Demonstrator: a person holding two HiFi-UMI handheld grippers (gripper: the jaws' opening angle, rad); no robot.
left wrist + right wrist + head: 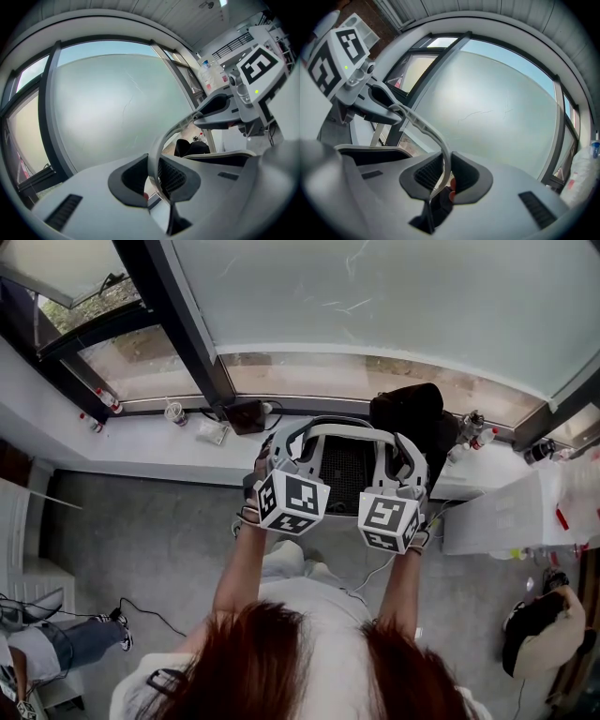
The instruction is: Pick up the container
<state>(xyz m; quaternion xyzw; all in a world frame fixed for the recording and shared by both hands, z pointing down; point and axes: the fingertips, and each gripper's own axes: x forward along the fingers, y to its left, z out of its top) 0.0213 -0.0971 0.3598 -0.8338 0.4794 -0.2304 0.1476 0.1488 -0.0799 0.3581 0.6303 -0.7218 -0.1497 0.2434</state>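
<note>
Container (349, 434) hangs before the window (394, 306), above the ledge (141, 442) — the head view shows its white frame and dark mesh, the gripper views only a thin rim. Left gripper (157, 180) and right gripper (443, 173) each clamp that rim — arms stretched forward, side by side.

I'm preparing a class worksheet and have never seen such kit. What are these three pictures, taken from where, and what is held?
A person holds two hand-worked grippers; the marker cubes are part of them. The head view looks down from the person's head: the left gripper and right gripper grip opposite sides of a white container before a window ledge bearing a cup and bottles. Each gripper view rides on its gripper; both show jaws shut on the container's thin rim.
</note>
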